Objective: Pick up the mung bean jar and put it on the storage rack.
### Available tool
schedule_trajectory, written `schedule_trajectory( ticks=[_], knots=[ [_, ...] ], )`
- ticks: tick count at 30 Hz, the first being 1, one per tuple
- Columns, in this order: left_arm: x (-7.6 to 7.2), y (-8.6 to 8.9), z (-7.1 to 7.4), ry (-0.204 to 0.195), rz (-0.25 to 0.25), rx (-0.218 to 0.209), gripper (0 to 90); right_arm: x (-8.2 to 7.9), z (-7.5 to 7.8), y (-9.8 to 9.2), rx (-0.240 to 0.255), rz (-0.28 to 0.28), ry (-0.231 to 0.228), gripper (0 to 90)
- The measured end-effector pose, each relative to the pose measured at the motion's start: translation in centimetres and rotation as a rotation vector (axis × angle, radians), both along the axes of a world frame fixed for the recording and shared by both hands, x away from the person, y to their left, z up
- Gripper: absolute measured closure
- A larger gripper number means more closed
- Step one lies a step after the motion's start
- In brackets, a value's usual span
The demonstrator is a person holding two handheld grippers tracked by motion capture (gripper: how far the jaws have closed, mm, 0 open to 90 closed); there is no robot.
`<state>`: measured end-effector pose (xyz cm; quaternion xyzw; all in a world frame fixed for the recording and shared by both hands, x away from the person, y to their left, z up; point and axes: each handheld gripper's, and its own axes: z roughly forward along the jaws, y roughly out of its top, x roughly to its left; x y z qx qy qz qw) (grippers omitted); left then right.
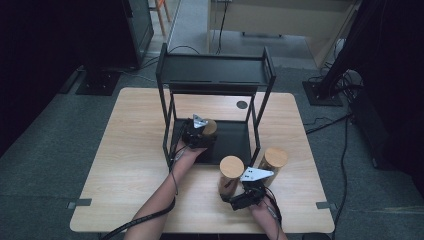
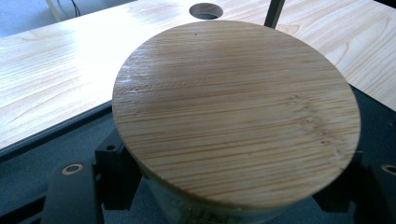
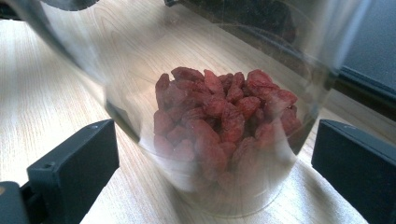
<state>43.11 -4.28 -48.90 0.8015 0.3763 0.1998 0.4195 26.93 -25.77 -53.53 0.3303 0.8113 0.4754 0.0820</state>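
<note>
On the black lower tray [image 1: 232,142] of a two-tier rack stands a glass jar with a round bamboo lid [image 1: 209,127] [image 2: 233,112]. My left gripper [image 1: 201,134] [image 2: 219,198] is shut on that jar just under the lid, one jaw on each side. Near the table's front sits a second bamboo-lidded jar [image 1: 231,172] holding dried red berries [image 3: 219,121]. My right gripper [image 1: 234,194] [image 3: 215,163] is open around its lower body, with a thin gap at each jaw. A third lidded jar [image 1: 274,159] stands just right of it.
The rack's top shelf [image 1: 215,70] overhangs the lower tray on thin black posts [image 1: 166,127]. The wooden table [image 1: 130,150] has a round cable hole [image 1: 242,104] [image 2: 206,9] behind the rack. Cables trail off the table's front and lie on the floor at right.
</note>
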Motion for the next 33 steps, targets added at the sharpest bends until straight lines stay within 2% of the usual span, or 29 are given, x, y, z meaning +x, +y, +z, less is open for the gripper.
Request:
schedule_trajectory(
  ticks=[2, 6, 15, 18, 20, 22, 28, 33],
  knots=[
    [0.1, -0.1, -0.1, -0.006, 0.001, 0.013, 25.3, 0.0, 0.0, 0.0, 0.0, 0.0, 0.0, 0.4],
    [0.3, -0.2, -0.5, -0.008, 0.004, -0.004, 25.3, 0.0, 0.0, 0.0, -0.002, 0.003, 0.0, 0.5],
    [0.7, -0.5, -0.6, -0.015, 0.005, -0.005, 25.2, 0.0, 0.0, 0.1, -0.008, 0.006, 0.003, 0.4],
    [0.4, -0.6, -0.6, -0.029, 0.011, 0.011, 24.8, 0.0, 0.0, 0.1, -0.01, 0.006, 0.005, 0.4],
    [0.4, -0.6, -0.7, -0.017, 0.012, 0.012, 20.7, 0.0, 0.0, 0.0, -0.009, 0.007, 0.013, 0.4],
    [0.3, -0.6, -0.9, -0.015, 0.012, 0.013, 20.7, 0.0, 0.0, 0.0, -0.006, 0.008, 0.023, 0.4],
    [-0.3, -0.4, -0.9, 0.001, 0.031, -0.018, 18.4, 0.1, -0.1, 0.0, -0.005, 0.016, 0.024, 0.4],
    [-0.9, 0.0, -0.7, -0.002, 0.037, -0.009, 18.4, 0.0, -0.1, 0.0, -0.002, 0.017, 0.024, 0.4]
  ],
)
